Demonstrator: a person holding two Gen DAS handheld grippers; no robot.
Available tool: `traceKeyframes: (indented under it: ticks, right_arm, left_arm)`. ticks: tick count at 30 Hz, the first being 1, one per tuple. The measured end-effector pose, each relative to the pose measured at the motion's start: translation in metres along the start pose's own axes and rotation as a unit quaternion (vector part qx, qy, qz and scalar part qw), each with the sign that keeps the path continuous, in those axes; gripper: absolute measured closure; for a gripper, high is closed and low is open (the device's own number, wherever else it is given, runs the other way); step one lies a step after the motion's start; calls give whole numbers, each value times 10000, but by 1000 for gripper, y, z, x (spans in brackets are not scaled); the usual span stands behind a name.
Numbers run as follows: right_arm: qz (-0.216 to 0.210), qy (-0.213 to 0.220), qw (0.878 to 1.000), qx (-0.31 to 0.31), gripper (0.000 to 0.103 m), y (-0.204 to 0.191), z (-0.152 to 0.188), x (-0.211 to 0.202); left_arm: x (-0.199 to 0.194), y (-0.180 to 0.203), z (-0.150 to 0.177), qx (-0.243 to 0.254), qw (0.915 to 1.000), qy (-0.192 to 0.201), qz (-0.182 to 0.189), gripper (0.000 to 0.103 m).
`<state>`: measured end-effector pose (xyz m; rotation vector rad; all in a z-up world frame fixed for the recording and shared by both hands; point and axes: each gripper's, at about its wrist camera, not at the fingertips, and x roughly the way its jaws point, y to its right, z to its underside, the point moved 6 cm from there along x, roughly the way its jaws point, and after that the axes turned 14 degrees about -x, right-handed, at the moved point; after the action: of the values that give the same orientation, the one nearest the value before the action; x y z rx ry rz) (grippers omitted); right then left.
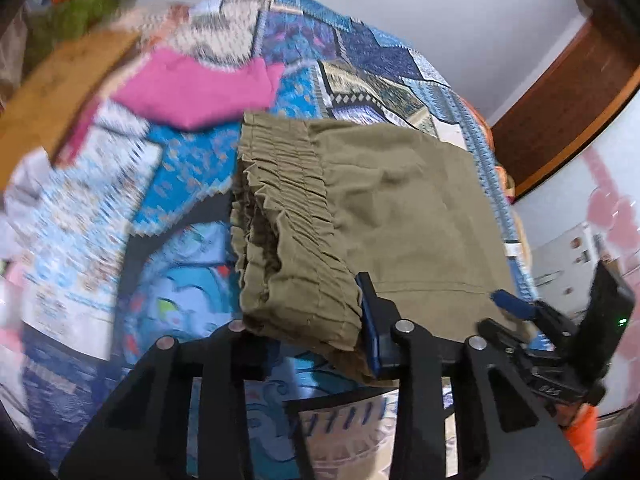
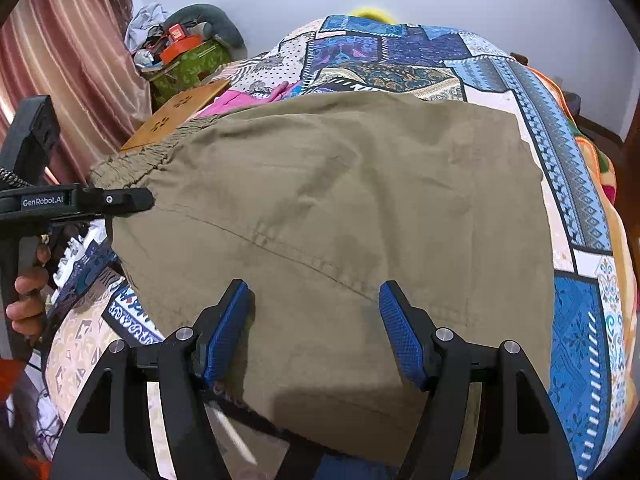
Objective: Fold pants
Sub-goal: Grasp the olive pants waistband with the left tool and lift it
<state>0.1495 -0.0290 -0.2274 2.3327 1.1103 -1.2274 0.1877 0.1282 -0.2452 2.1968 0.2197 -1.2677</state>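
The olive-green pants [image 2: 340,216] lie folded on a patchwork bedspread [image 2: 580,208], with the gathered elastic waistband [image 1: 280,208] at the left. My left gripper [image 1: 360,320] holds the waistband corner; the cloth bunches between its fingers. It also shows in the right wrist view [image 2: 120,200] at the pants' left edge. My right gripper [image 2: 316,328] is open, its blue pads [image 2: 400,340] spread just over the near edge of the pants. It also shows in the left wrist view [image 1: 516,308] at the right.
A pink garment [image 1: 200,88] lies beyond the pants. A wooden board [image 2: 176,116] and a cluttered green box [image 2: 188,64] stand at the back left by a curtain [image 2: 68,72]. A wooden door frame [image 1: 560,108] is at the right.
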Motion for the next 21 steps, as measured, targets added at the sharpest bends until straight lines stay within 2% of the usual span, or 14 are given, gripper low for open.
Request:
traceKeyframes:
  ticks: [6,8,10,12,14,17,21]
  right_arm:
    - [-6,-16,10000,4,39,0,11,-12]
    - [54,-21,10000,-35,39,0,13,-15]
    - [79,-35,9999,-57,39,-1,17,-17]
    - [-123,95,9999,25,39,-4,20,-21]
    - [-96,92,9999,6,39,-7,18,-21]
    - [59,82,9999,-83,39,-13,16,-20]
    - [44,93,9999,1,39,-12,16,-21]
  left_arm:
    - [-35,-26,-10,309,9938,643,-856,70]
    - [-49,-41,-13,360,9874,905,-1247,70]
    - [-60,-50,-12,401,9847,1002,-1371,70]
    - [-64,-52,-10,479,9833,1013,-1437,70]
    - [-69,-45,-8,730,9763,1193,-1649,70]
    - [-82,-23,-10,964,9705,1517,-1608,72]
    - [-102,15,-18,1182,9697,1773,-1198,73]
